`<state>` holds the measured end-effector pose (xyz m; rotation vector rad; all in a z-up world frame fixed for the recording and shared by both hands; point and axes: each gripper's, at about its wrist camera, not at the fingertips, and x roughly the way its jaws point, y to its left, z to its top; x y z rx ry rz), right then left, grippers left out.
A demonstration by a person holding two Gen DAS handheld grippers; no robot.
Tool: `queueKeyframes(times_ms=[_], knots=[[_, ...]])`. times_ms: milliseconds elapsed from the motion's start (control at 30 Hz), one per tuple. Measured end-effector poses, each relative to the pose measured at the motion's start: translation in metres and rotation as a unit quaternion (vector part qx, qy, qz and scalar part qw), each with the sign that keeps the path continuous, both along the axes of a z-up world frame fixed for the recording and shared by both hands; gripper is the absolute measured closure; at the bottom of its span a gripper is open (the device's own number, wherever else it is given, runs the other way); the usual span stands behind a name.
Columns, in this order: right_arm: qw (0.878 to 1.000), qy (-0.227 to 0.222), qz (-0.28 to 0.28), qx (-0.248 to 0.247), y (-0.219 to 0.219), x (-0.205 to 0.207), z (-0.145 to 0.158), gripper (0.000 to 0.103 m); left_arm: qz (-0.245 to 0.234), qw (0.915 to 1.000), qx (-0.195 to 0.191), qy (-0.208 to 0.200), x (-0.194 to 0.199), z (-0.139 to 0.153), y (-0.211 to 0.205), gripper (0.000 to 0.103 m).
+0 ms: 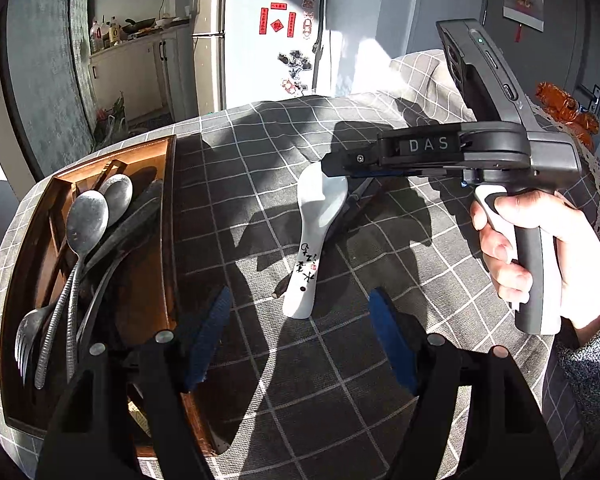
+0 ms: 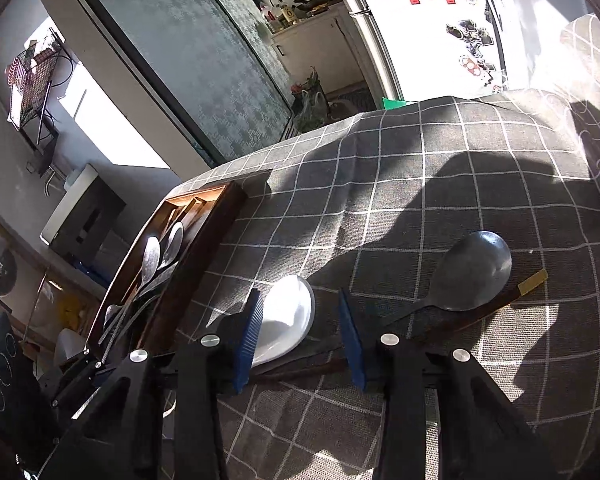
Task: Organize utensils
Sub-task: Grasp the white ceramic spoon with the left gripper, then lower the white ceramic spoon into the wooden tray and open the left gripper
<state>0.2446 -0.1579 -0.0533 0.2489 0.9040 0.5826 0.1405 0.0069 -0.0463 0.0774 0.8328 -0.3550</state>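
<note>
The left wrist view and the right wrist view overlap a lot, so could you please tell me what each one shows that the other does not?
Only the left wrist view shows the white ceramic spoon's lettered handle, the fork in the wooden tray, and the person's right hand holding the right hand-held gripper.

Only the right wrist view shows the dark metal ladle and the gold-tipped chopsticks under it.

Both show the ceramic spoon's bowl, the tray with its metal spoons, the checked tablecloth and the fridge.
</note>
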Motion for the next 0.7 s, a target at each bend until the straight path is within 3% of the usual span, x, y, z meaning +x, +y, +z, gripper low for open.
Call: queueKeyframes(times_ms=[167, 267, 367, 600, 700], knots=[[1.0, 0.006, 0.015, -0.013, 0.01, 0.001, -0.008, 0.077, 0.0, 1.0, -0.001, 0.009, 0.007, -0.006, -0.005, 0.028], [0.999, -0.002, 0.019, -0.034, 0.015, 0.0, -0.011, 0.093, -0.001, 0.9999, -0.002, 0.012, 0.009, -0.01, -0.006, 0.028], [0.999, -0.016, 0.026, -0.042, 0.016, -0.006, -0.005, 0.094, -0.001, 0.9997, -0.006, 0.022, 0.012, -0.014, -0.006, 0.028], [0.998, -0.044, 0.044, 0.012, 0.003, -0.028, 0.033, 0.098, -0.003, 0.9998, -0.006, 0.018, 0.015, -0.013, -0.008, 0.028], [0.998, -0.032, 0.05, 0.036, 0.002, -0.029, 0.034, 0.098, -0.007, 0.9999, -0.005, 0.01, 0.015, -0.011, -0.013, 0.028]])
